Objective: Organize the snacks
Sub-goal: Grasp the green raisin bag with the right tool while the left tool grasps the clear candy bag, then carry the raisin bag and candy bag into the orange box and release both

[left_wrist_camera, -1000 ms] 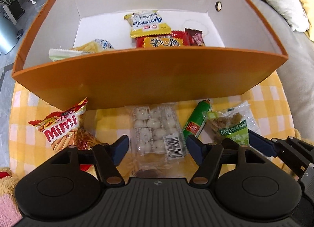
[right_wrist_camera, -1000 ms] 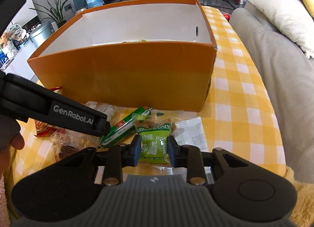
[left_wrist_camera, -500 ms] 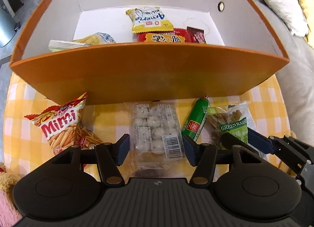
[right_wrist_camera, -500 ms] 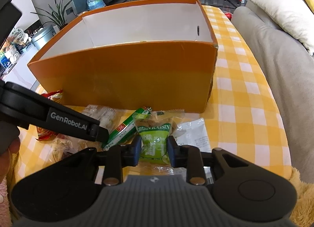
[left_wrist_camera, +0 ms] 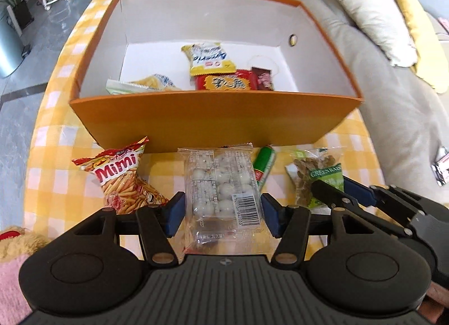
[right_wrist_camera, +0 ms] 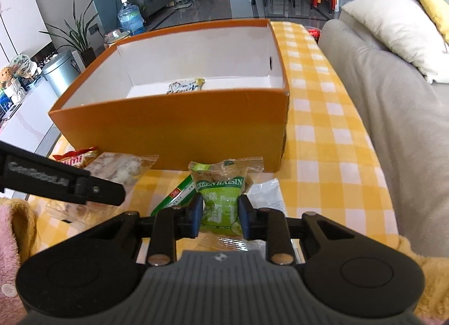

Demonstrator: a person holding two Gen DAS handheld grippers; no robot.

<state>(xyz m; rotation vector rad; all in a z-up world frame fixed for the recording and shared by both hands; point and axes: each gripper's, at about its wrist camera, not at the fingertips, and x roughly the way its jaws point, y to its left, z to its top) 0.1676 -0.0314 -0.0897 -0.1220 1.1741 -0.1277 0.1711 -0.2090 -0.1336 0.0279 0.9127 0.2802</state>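
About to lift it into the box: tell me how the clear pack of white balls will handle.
The clear pack of white balls is thin film, so it will probably sag beyond the left tongs. Its glossy wrapper may slip. The loose round pieces likely shift inside.

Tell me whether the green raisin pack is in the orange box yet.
Not yet. The green raisin pack is outside the orange box, in front of its near wall, clamped between the right gripper fingers.

- The open orange cardboard box [left_wrist_camera: 213, 120] sits on the yellow-checked tablecloth [left_wrist_camera: 56, 184]; several snack packets lie inside it.
- Before the box, left to right: red Mimi stick-snack bag [left_wrist_camera: 123, 176], clear packet of white balls [left_wrist_camera: 224, 193], green tube-shaped snack [left_wrist_camera: 263, 167], green raisin packet [right_wrist_camera: 220, 198].
- A grey sofa [right_wrist_camera: 393, 117] stands to the right.
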